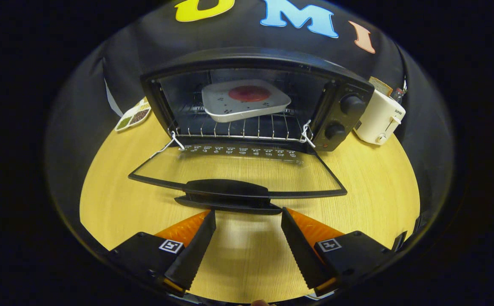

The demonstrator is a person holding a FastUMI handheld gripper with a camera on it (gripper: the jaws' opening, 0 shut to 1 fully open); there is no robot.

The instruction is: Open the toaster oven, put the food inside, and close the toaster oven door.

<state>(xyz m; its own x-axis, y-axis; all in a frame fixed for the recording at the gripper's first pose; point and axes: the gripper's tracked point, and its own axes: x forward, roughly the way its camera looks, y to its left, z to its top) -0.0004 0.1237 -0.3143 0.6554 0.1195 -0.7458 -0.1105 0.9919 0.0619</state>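
The toaster oven (255, 97) is standing at the back of the worktop (115, 204) with its glass door (238, 172) dropped fully open and lying nearly flat toward you, and the white plate (245, 102) carrying the round red food (249, 93) is already sitting on the wire rack (238, 127) inside, tilted a little. Your tongs (248, 217) are hovering wide apart and gripping nothing, their tips just short of the door handle (228, 193). Judging from this, you are facing the last step, lifting the door shut. The risk is in how you are catching that handle: if you are only nudging it from one side, the tips may slip off its smooth curve and let the door drop back onto the worktop, jolting the rack and sliding the tilted plate forward. Pushing too hard could also be shoving the whole oven back toward the cream toaster (379, 119) standing just beside its knobs (344, 117). A dish of beans (133, 117) is lying well clear on the other side.
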